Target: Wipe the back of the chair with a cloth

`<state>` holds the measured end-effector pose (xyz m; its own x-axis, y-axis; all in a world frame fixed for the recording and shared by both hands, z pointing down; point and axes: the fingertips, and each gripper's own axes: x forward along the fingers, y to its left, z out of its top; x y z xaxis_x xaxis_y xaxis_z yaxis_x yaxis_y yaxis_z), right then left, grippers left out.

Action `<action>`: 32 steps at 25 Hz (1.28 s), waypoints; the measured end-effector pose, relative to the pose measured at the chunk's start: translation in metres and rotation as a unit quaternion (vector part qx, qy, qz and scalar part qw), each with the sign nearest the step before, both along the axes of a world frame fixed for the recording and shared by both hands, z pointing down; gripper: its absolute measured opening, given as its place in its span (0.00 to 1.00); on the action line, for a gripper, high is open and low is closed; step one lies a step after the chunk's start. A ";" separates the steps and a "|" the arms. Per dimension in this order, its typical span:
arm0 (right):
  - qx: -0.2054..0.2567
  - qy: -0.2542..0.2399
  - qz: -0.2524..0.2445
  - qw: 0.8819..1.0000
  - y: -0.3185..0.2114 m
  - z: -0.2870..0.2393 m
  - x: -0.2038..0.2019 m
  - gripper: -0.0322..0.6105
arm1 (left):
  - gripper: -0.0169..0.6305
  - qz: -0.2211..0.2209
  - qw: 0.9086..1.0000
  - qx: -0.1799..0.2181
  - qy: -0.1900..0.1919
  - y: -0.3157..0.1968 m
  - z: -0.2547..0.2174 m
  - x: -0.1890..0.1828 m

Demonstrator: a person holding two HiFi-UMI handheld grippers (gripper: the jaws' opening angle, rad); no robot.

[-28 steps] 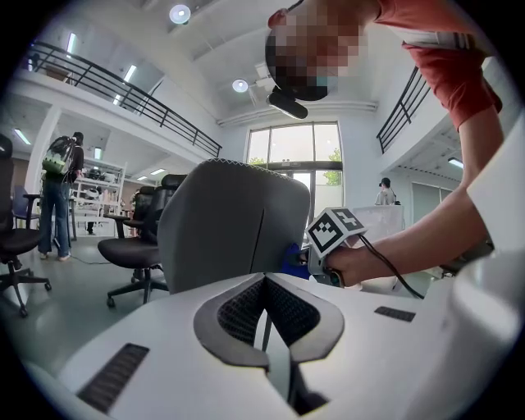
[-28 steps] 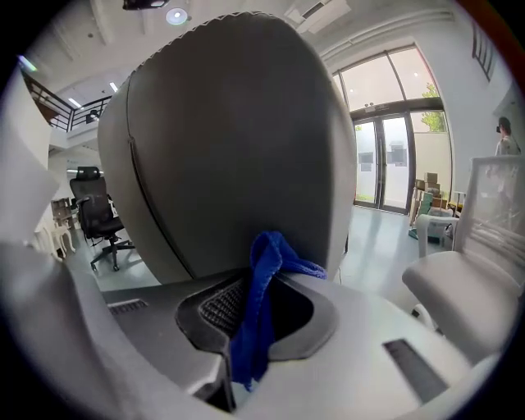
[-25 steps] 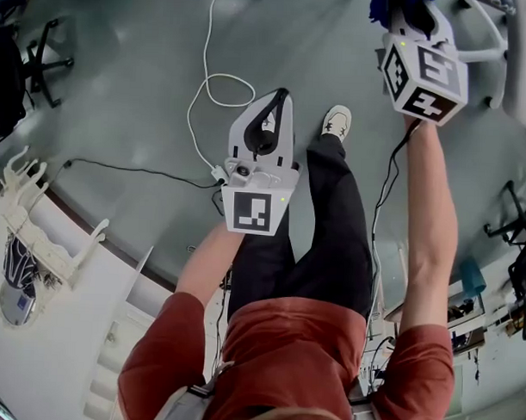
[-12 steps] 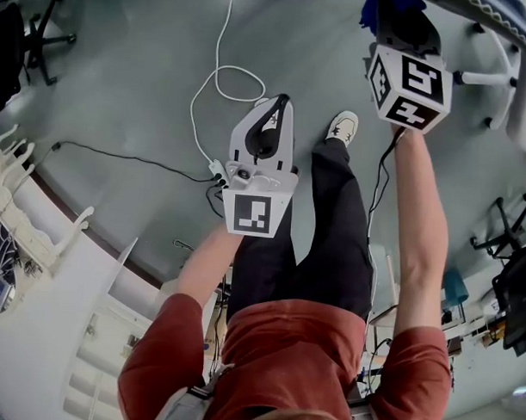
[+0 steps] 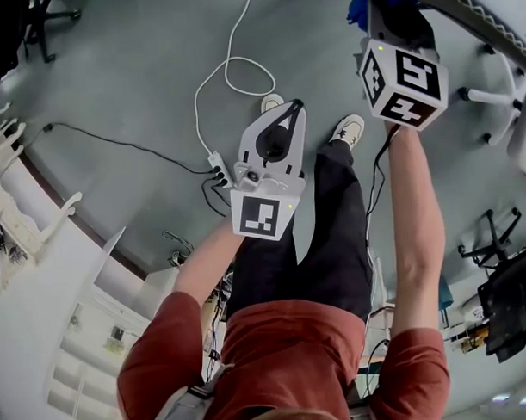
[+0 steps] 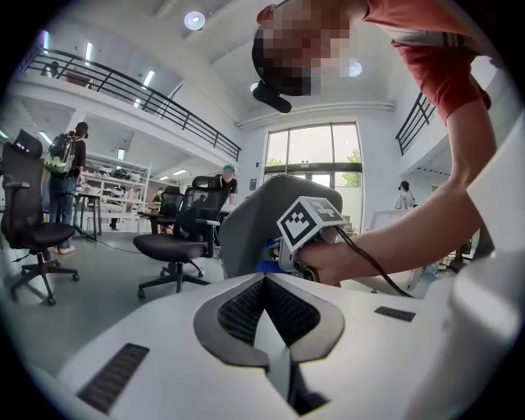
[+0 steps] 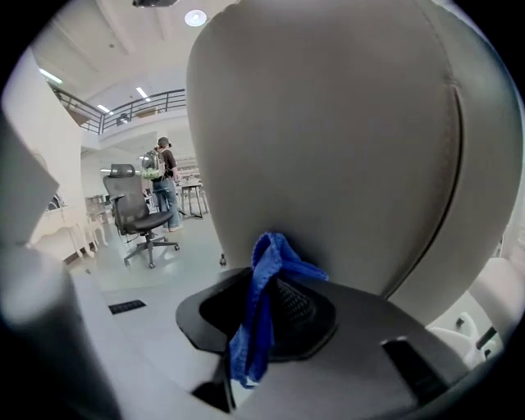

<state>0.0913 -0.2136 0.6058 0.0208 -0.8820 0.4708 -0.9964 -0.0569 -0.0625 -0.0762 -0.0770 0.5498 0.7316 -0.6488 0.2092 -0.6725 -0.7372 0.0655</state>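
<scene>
two grippers show: the right gripper [image 7: 275, 275] is clamped on a blue cloth [image 7: 250, 336], whose bunched top seemingly touches the grey chair back [image 7: 328, 139]. the left gripper [image 6: 264, 283] is held away from the chair, jaws closed together on nothing.

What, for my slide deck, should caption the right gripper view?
Right tool clamps a blue cloth at the grey chair back.

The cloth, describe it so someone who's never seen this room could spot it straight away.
Find the big grey chair back filling the right gripper view. Low at its middle, the right gripper has its jaws shut on the cloth, a crumpled hanging strip. It is the only bright blue thing among grey and white.
</scene>
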 end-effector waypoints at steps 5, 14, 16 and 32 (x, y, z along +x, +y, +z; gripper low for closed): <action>0.004 -0.005 -0.019 1.000 -0.014 -0.005 -0.037 0.14 | 0.05 -0.021 1.000 -0.001 -0.002 -0.011 0.000 -0.023; -0.001 -0.006 -0.030 1.000 -0.007 -0.010 -0.037 0.14 | 0.05 -0.014 1.000 0.001 -0.018 -0.012 -0.003 -0.027; 0.006 -0.003 -0.029 1.000 0.003 -0.022 -0.031 0.14 | 0.05 -0.008 1.000 0.003 -0.021 -0.011 -0.010 -0.019; 0.024 0.020 0.081 0.996 0.141 -0.154 0.145 0.14 | 0.05 0.004 1.000 0.002 -0.021 -0.002 -0.138 0.095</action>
<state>0.2366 -0.0730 0.4517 0.1837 -0.8872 0.4233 -0.9760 -0.2158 -0.0288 0.0190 -0.0787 0.4115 0.7268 -0.6446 0.2372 -0.6694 -0.7421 0.0344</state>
